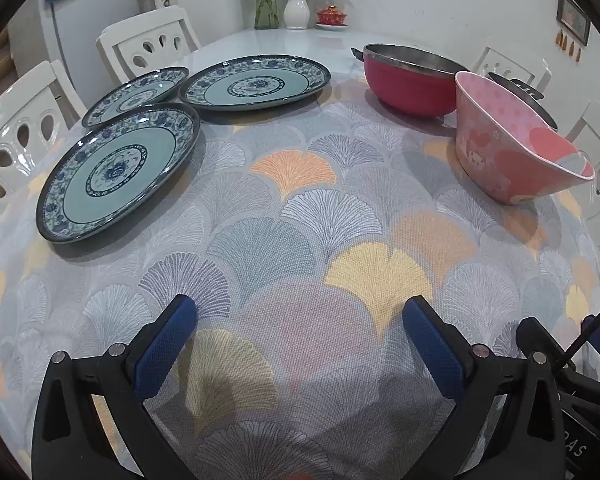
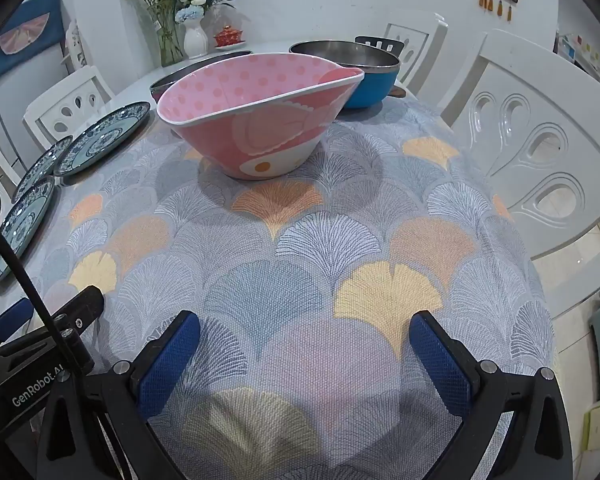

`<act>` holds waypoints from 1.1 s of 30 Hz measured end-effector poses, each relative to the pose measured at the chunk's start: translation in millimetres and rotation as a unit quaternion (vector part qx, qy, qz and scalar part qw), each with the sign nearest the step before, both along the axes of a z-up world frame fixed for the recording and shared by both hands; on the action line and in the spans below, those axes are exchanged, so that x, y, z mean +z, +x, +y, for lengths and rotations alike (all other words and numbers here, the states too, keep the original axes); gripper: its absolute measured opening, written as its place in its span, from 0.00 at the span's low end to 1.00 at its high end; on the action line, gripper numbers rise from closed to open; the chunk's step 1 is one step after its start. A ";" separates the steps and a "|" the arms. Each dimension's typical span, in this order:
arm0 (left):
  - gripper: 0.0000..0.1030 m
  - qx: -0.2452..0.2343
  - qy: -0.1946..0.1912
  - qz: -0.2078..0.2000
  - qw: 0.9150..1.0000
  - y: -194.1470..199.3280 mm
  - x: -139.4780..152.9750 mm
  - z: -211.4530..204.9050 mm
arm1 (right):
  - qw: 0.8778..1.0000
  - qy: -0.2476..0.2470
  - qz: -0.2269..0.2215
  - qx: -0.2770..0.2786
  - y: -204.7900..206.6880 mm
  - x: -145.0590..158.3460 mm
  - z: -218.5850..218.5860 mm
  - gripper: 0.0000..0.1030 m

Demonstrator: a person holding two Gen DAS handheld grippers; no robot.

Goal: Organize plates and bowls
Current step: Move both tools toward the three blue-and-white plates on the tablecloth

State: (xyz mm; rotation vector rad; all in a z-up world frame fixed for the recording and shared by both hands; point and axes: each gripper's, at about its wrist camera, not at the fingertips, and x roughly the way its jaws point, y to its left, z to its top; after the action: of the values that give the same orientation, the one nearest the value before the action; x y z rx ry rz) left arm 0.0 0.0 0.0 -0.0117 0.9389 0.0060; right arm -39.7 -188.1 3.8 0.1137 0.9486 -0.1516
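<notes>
Both pairs of jaws were spread wide and nothing was held between them. The left gripper (image 1: 300, 324) and the right gripper (image 2: 305, 334) were poised side by side above the near part of the patterned tablecloth (image 1: 300, 208), well short of any dish.

Three blue-patterned plates were laid out separately on the left of the table: the nearest plate (image 1: 118, 172), a smaller plate (image 1: 136, 94) behind it, and a large plate (image 1: 256, 82) farther back. The nearest plate's far rim appeared to touch or slightly overlap the smaller one; which of the two could not be told. On the right, a pink bowl (image 2: 260, 116) was standing upright directly ahead of the right gripper. Just behind it were a red bowl (image 1: 408, 84) with a metal lining and a blue bowl (image 2: 370, 76), likewise metal-lined; a dark handle was visible at the blue bowl's far rim.

Nothing had yet been stacked, so the task was judged to be at its very start, with the first pick not yet made. A sensible next move would be a reach by the left gripper to the nearest plate's rim, which would need to be pinched at a shallow angle because the plate lay flat on the cloth. The pink bowl could be taken by its raised rim with the right gripper and nested with the other bowls.
</notes>
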 end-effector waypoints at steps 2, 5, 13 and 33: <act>1.00 0.000 0.002 0.002 1.000 0.1 0.0 -0.1 | 1.000 0.000 0.003 0.000 0.2 -0.1 0.1 1.00; 1.00 -0.001 0.004 0.003 1.000 0.2 0.1 -0.3 | 1.000 0.004 0.010 0.004 -1.2 0.3 -0.2 1.00; 1.00 -0.095 0.003 0.054 0.994 -17.0 0.7 0.9 | 0.998 0.016 0.067 -0.001 -25.1 -0.5 6.3 1.00; 0.99 -0.087 -0.005 0.031 0.996 -19.7 87.9 132.3 | 0.992 -0.005 0.126 0.009 3.8 78.3 118.4 0.99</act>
State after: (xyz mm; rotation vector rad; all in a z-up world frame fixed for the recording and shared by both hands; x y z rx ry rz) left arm -19.7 132.3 87.9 0.0606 0.9989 -0.1611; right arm -35.9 -69.7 82.1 0.0781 1.2000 -0.1560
